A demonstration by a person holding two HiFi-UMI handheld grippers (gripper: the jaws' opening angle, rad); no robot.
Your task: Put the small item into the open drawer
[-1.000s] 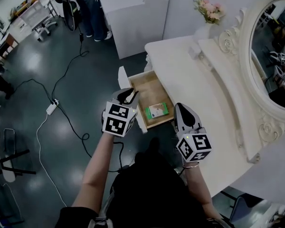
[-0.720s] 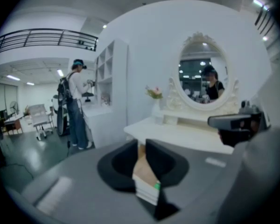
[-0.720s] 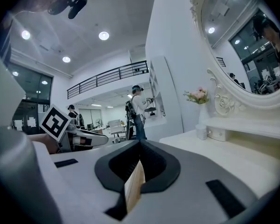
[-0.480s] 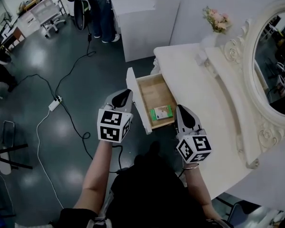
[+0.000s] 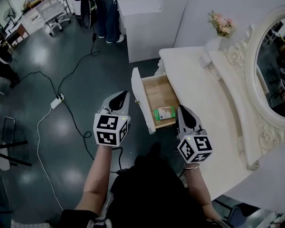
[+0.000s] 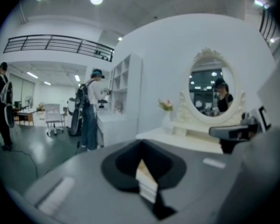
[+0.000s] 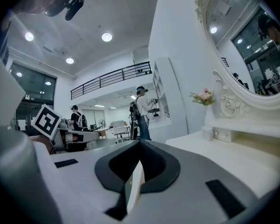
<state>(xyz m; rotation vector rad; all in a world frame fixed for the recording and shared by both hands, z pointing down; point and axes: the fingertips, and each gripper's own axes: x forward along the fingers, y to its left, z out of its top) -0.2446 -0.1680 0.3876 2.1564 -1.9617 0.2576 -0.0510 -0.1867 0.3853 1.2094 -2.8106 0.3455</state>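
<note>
Head view showed us the small green box [image 5: 165,112] lying flat on the wooden bottom of the open drawer [image 5: 156,85], at the end nearer to us, so we judged the placing itself done and the step in hand to be getting both tools clear. Our left gripper [image 5: 124,94] stood over the dark floor [image 5: 47,61], just beside the white drawer front [image 5: 140,102] but apart from it. Its jaws had just been closing and, in the left gripper view, met tip to tip with nothing between them. Our right gripper [image 5: 182,108] pointed along the edge of the dressing table [image 5: 204,87] with its tip close beside the drawer's side wall and near the box. Whether it touched the wall we could not tell. In the right gripper view its jaws were likewise pressed together and empty. To finish well, we reckoned each tool should draw back along its own line, away from the drawer, without swinging across it, since a knock on the front panel or side wall could jolt the light box. If the drawer were then to be pushed home, a flat, centred push on the front would suit better than a poke at one corner.
</note>
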